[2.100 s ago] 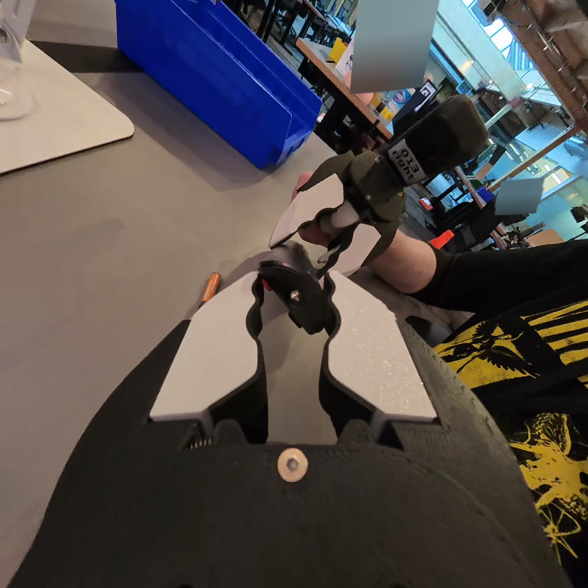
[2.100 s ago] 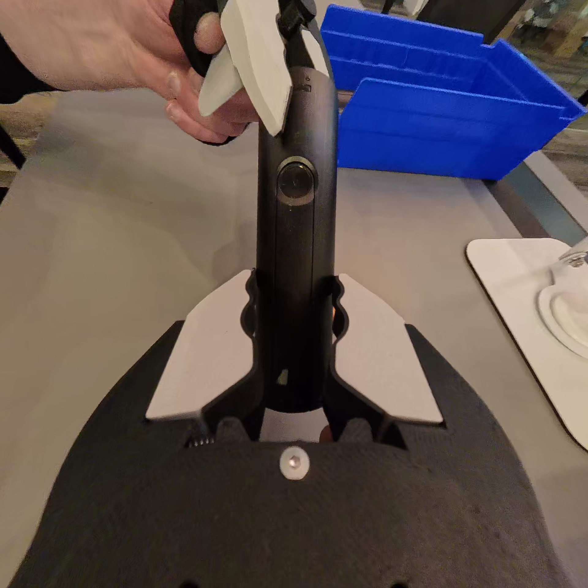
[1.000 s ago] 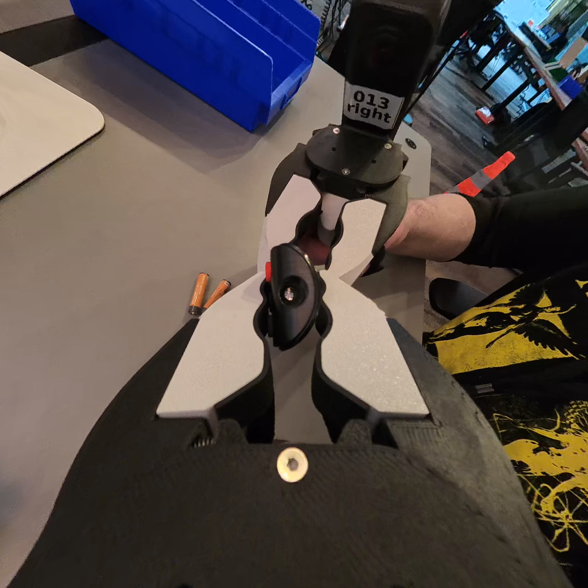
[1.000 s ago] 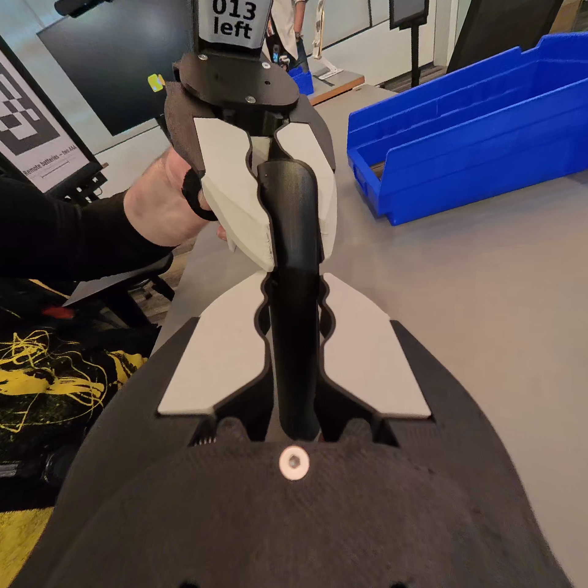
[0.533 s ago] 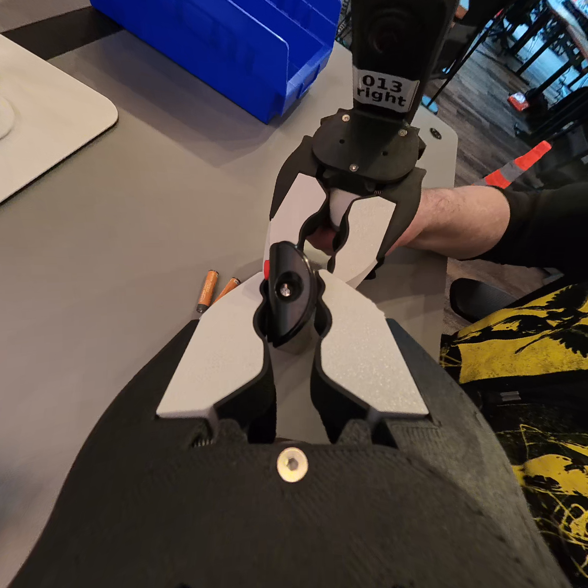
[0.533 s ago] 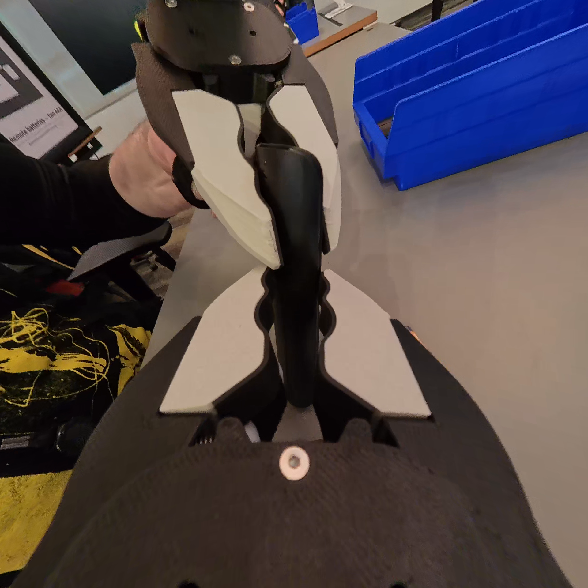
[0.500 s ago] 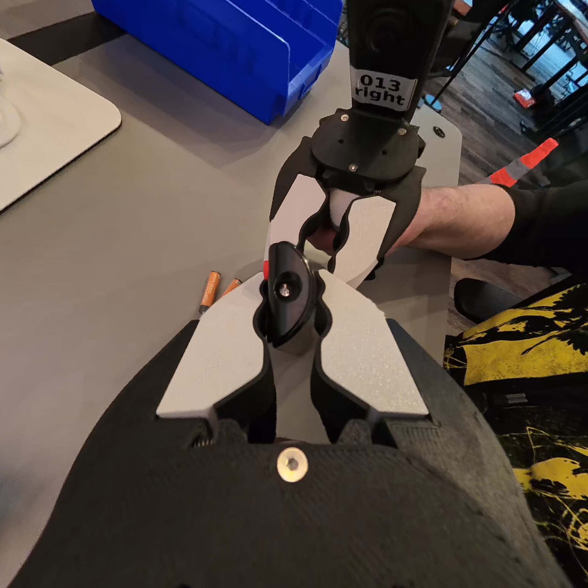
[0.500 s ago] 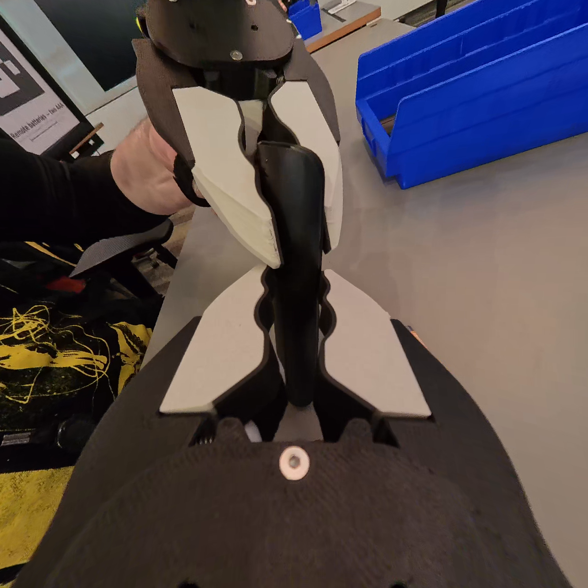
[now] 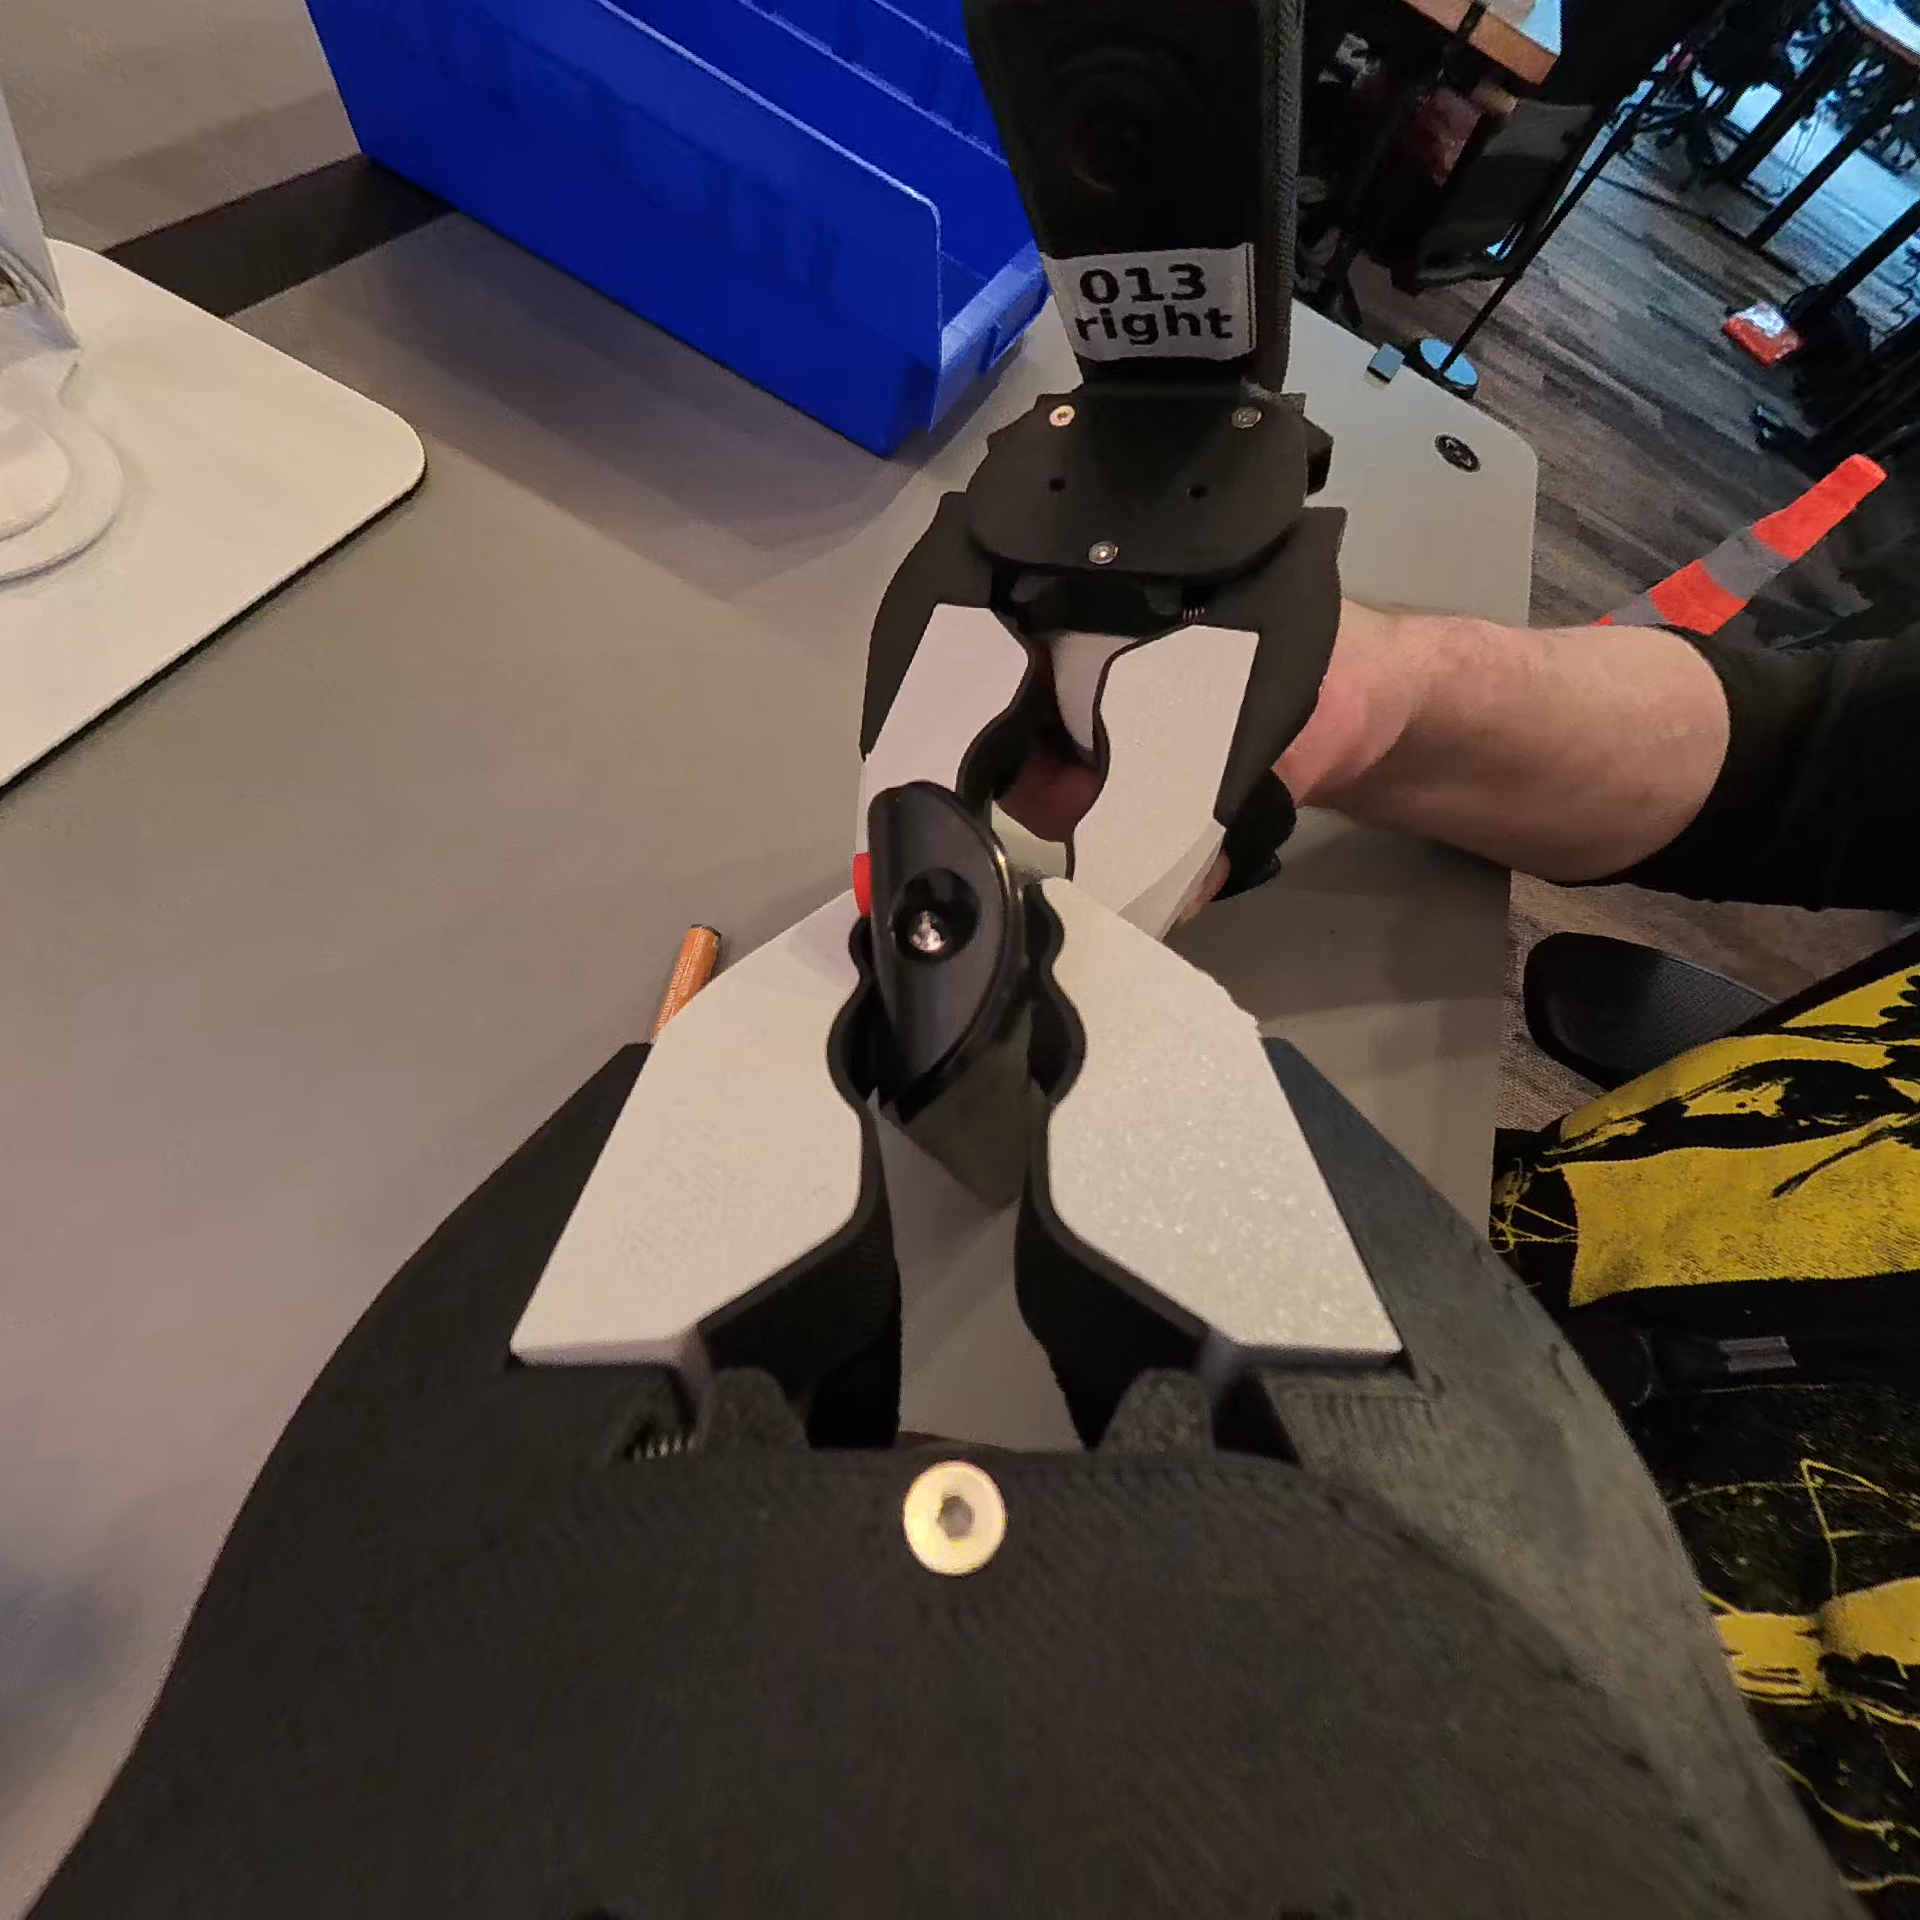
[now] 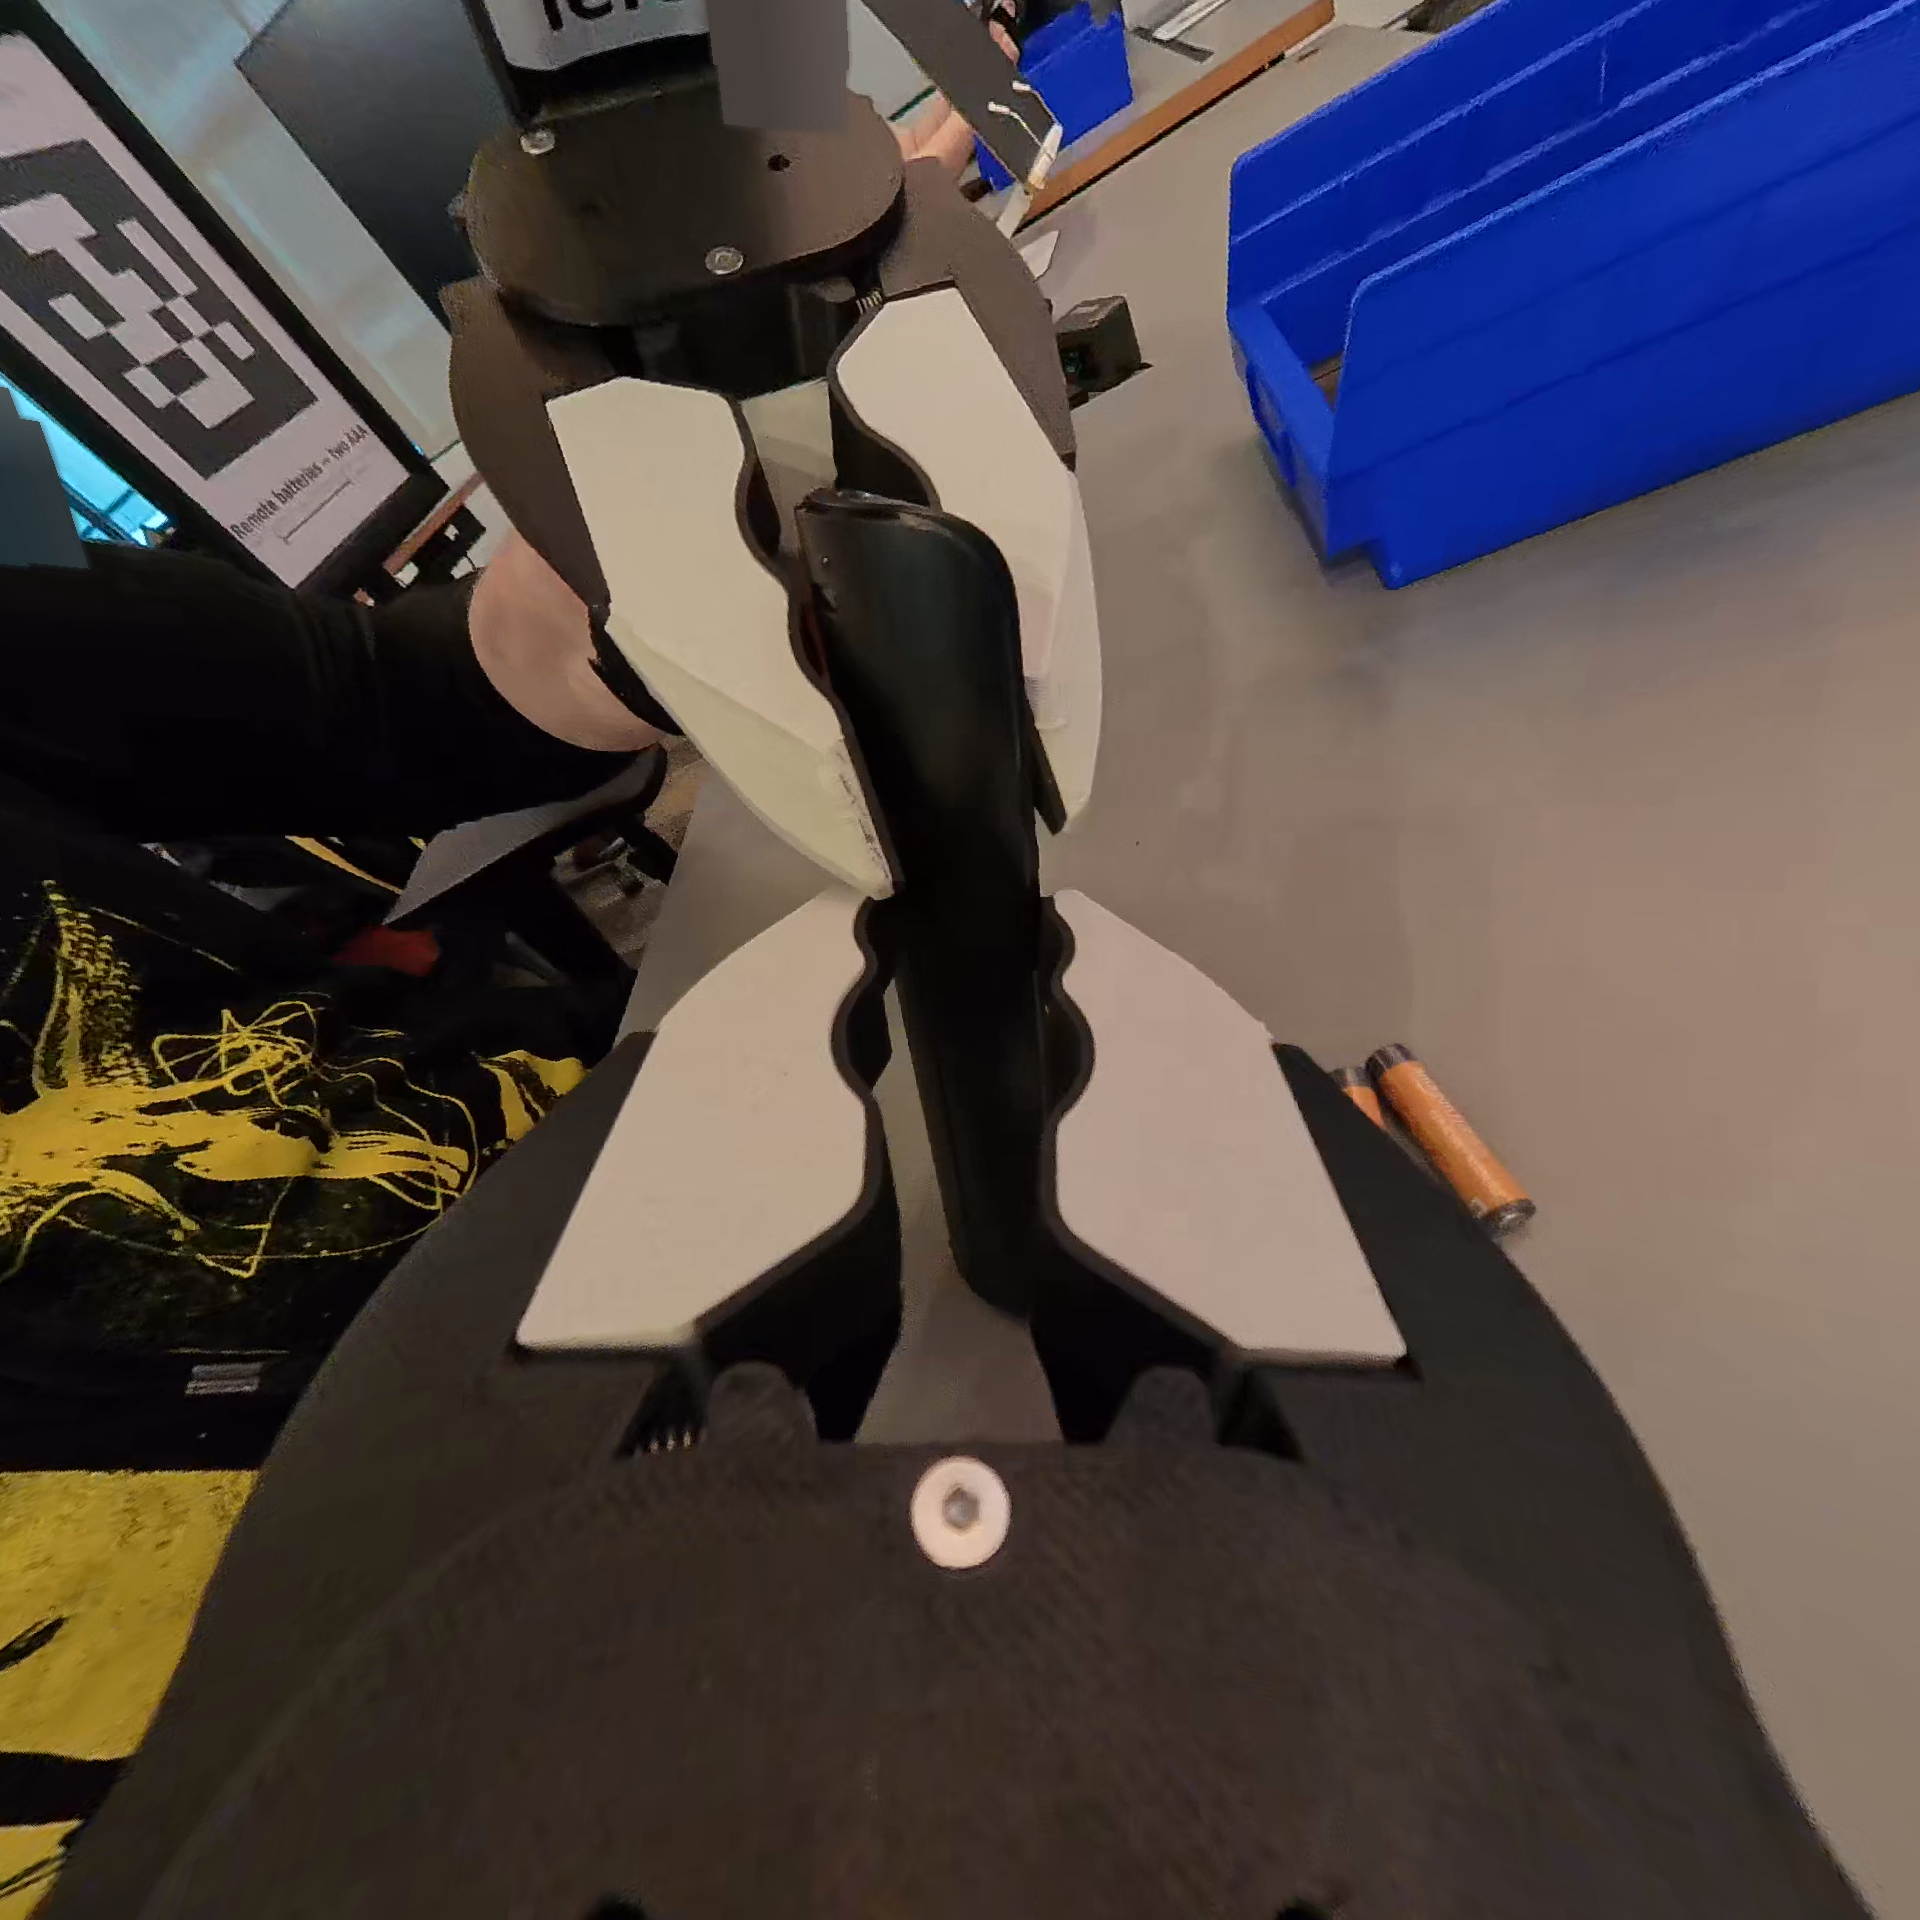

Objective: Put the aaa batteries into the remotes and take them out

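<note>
While both claws clamp slim black plastic remote [image 10: 940, 831] between them, I hold left gripper [image 9: 951, 997] firm, right gripper [image 10: 961, 997] pulls straight along body. Two orange AAA batteries [image 10: 1439, 1138] lie on grey table [image 10: 1558, 831], just right of right claw.

Your left gripper [image 9: 951, 935] and right gripper [image 10: 961, 914] face each other tip to tip, both clamped on the same black remote [image 10: 935, 748], your hands gripping behind them.
</note>
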A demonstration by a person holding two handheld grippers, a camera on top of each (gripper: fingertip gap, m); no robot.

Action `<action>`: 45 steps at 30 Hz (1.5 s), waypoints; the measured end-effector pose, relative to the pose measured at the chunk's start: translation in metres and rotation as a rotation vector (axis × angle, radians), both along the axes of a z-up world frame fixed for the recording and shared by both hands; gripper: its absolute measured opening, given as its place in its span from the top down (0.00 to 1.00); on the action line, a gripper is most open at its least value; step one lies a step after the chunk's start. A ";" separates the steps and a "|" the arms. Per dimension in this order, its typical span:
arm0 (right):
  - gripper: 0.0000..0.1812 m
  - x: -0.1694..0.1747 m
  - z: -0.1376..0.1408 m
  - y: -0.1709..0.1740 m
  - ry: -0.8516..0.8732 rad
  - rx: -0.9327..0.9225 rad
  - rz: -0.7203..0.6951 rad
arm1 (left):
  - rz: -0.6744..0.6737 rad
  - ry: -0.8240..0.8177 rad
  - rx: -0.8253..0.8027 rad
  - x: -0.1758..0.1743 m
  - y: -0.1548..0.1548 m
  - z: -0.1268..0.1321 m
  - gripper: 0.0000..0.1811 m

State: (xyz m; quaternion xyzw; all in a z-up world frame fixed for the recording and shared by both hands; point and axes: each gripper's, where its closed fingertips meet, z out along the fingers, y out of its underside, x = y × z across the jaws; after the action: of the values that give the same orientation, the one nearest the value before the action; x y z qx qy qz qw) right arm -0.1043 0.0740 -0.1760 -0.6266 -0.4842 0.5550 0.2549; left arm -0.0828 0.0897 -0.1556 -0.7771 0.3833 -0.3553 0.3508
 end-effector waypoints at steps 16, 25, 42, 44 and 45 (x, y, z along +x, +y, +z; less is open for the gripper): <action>0.86 0.000 -0.014 -0.011 -0.161 -0.076 0.118 | 0.086 -0.067 -0.036 -0.005 0.002 -0.013 0.85; 0.86 0.005 -0.018 -0.019 -0.273 -0.042 0.185 | 0.081 -0.087 0.032 -0.002 -0.002 -0.008 0.86; 0.81 0.030 -0.057 -0.001 -0.313 0.122 0.024 | 0.313 -0.377 -0.081 -0.041 0.035 -0.006 0.87; 0.78 0.028 -0.058 0.002 -0.318 0.190 -0.003 | 0.329 -0.423 -0.087 -0.043 0.038 -0.004 0.87; 0.74 0.025 -0.055 0.005 -0.302 0.210 -0.024 | 0.337 -0.444 -0.083 -0.045 0.039 -0.001 0.87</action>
State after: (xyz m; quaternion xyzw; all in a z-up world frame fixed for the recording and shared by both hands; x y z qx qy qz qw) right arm -0.0793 0.0789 -0.2313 -0.6786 -0.5644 0.3981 0.2500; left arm -0.1274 0.1288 -0.1571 -0.7468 0.1475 -0.4688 0.4481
